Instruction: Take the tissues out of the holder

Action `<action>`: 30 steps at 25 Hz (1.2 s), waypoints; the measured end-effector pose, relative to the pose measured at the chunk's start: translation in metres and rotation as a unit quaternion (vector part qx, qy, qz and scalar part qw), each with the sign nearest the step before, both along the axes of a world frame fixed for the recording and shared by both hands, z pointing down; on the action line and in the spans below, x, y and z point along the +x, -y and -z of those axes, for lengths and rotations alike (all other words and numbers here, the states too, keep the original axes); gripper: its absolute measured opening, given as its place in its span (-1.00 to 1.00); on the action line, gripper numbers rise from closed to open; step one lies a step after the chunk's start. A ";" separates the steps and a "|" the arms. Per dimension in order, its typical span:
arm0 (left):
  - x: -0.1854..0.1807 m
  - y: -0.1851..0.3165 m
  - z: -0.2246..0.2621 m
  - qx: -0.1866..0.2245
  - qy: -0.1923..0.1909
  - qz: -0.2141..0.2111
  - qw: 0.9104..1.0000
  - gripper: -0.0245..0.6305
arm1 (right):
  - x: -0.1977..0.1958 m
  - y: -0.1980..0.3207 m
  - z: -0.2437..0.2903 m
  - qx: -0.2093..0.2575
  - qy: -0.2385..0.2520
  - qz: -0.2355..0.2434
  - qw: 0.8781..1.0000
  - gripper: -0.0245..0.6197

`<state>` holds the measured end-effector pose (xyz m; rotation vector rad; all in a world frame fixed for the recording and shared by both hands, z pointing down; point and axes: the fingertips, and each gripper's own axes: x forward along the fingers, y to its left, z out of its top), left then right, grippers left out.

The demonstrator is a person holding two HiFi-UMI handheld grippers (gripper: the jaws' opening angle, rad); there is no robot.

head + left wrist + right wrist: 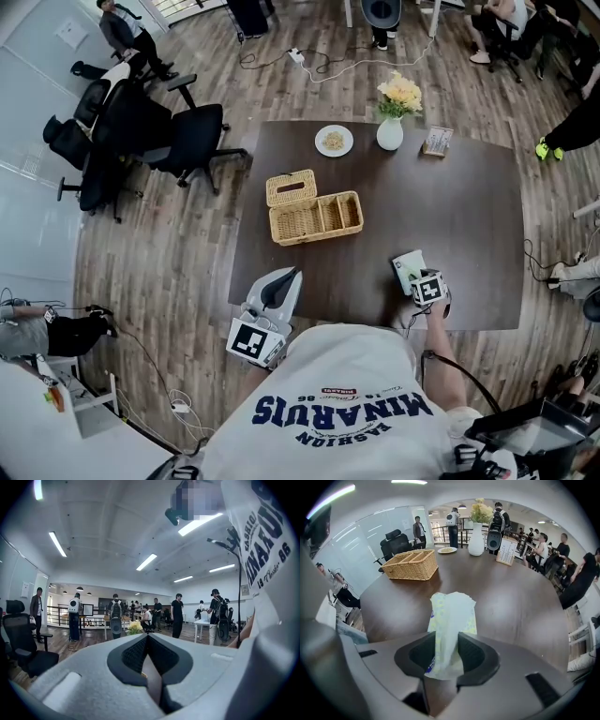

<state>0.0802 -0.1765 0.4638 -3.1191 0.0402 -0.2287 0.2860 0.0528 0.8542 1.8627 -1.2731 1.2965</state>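
Observation:
A soft pack of tissues (407, 266) (453, 613), pale yellow-green, lies on the dark table (469, 216) near its front right edge. My right gripper (412, 278) (446, 644) points steeply down over it. The pack's near end stands between the jaws, which are parted and do not squeeze it. The wicker holder (315, 217) (411, 565) stands mid-table with its compartments showing, and its slotted lid (291, 187) lies beside it at the back left. My left gripper (287, 276) (147, 638) hovers level at the table's front left edge, jaws together and holding nothing.
At the table's far side stand a white plate (334, 141), a white vase of yellow flowers (390, 131) (476, 538) and a small card stand (437, 141) (506, 551). Black office chairs (178, 136) are left of the table. People stand and sit around the room.

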 end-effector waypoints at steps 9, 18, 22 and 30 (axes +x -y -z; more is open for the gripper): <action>-0.002 -0.001 0.004 0.001 -0.006 0.004 1.000 -0.91 | 0.002 0.046 0.092 0.122 -0.048 0.024 0.991 -0.46; -0.001 0.001 0.008 0.002 -0.020 0.010 1.000 -0.91 | -0.067 0.136 0.304 0.383 -0.110 0.141 0.906 -0.90; -0.003 0.002 0.016 0.001 -0.031 0.015 0.999 -0.91 | -0.101 0.146 0.377 0.470 -0.096 0.166 0.861 -0.90; -0.008 0.004 0.020 0.001 -0.040 0.020 0.999 -0.91 | -0.112 0.147 0.424 0.515 -0.115 0.176 0.831 -0.90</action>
